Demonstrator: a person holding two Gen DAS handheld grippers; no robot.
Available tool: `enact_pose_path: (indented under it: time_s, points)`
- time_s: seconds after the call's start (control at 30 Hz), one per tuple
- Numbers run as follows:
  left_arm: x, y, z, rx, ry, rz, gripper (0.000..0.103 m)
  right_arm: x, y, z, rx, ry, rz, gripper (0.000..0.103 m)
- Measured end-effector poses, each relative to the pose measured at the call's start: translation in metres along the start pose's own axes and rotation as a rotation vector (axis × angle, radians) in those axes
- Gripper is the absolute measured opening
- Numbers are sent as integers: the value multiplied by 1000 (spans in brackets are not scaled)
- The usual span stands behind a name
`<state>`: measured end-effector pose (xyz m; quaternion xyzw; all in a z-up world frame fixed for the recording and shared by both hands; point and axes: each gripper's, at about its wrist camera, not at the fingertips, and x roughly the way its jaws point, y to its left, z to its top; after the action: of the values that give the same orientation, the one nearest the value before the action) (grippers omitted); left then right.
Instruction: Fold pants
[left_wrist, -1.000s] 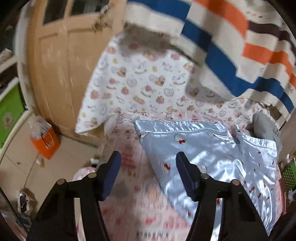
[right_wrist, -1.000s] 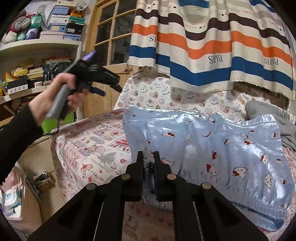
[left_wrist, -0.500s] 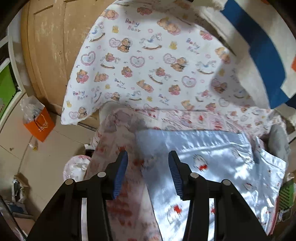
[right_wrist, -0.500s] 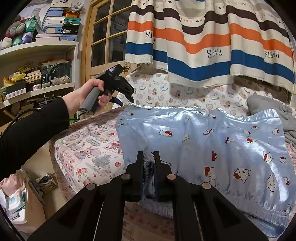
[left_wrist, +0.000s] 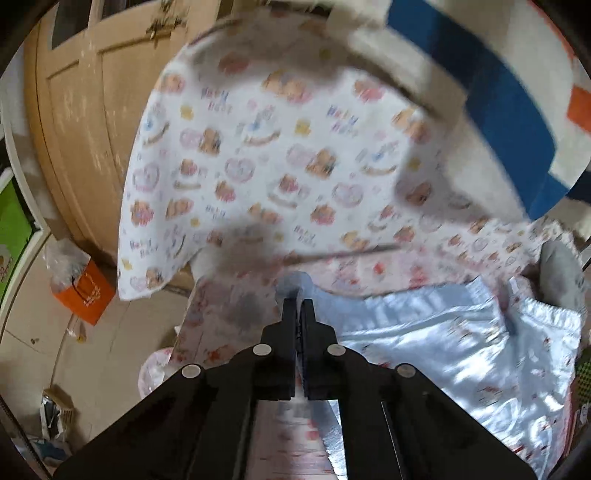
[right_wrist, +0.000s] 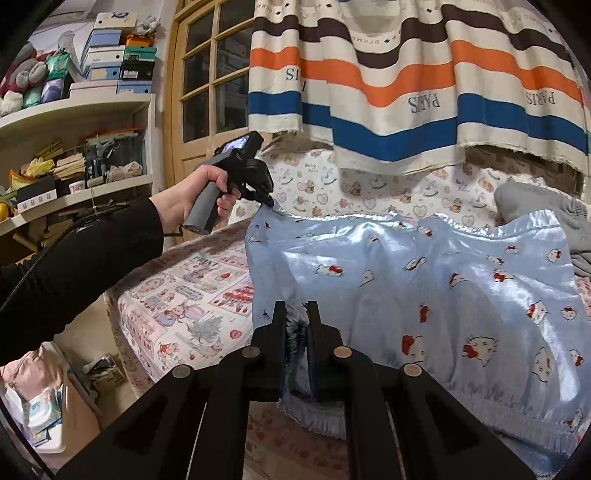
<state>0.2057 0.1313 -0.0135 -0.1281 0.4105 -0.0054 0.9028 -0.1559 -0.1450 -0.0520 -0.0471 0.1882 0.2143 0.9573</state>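
Observation:
Light blue satin pants (right_wrist: 436, 291) with a cat print lie spread on the bed. In the left wrist view my left gripper (left_wrist: 298, 303) is shut on the far left corner of the pants (left_wrist: 436, 343), a nub of blue cloth poking out past the tips. The right wrist view shows that same left gripper (right_wrist: 269, 202) held by a hand in a black sleeve at the pants' far corner. My right gripper (right_wrist: 296, 307) is shut on the bunched near corner at the frilled hem.
A printed sheet (right_wrist: 192, 295) covers the bed, and a bear-print cloth (left_wrist: 258, 155) hangs behind it under a striped curtain (right_wrist: 424, 92). A grey garment (right_wrist: 535, 199) lies at the far right. A wooden door (left_wrist: 81, 110), an orange bag (left_wrist: 85, 291) and shelves (right_wrist: 74, 147) stand left.
My left gripper moved forward to the pants' far corner and went from wide open to shut on it. The right gripper kept its hold and stayed put.

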Motion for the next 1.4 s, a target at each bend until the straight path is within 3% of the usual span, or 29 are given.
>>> enact_pose_path:
  time_s: [0.2,0.33,0.73,1.0,1.13,1.4]
  points:
    - [-24,-55,29,48,-63,-24,2,-19,-12,5,26,-50,-92,9]
    - [-36,-102,38,32,-100,-101,1,-38,-24,4,50,-74,-146,9]
    - [-54,-282,19,225,-110,-255,2,-101,-65,-10,126,-179,-386,9]
    - [-51,-385,-6,358,-93,-302,2,-125,-82,-22,151,-185,-386,9]
    - [-42,-430,-24,439,-80,-272,2,-131,-86,-28,151,-181,-404,9]
    - [-23,-488,-53,526,-40,-271,2,-130,-103,-44,208,-139,-396,9]
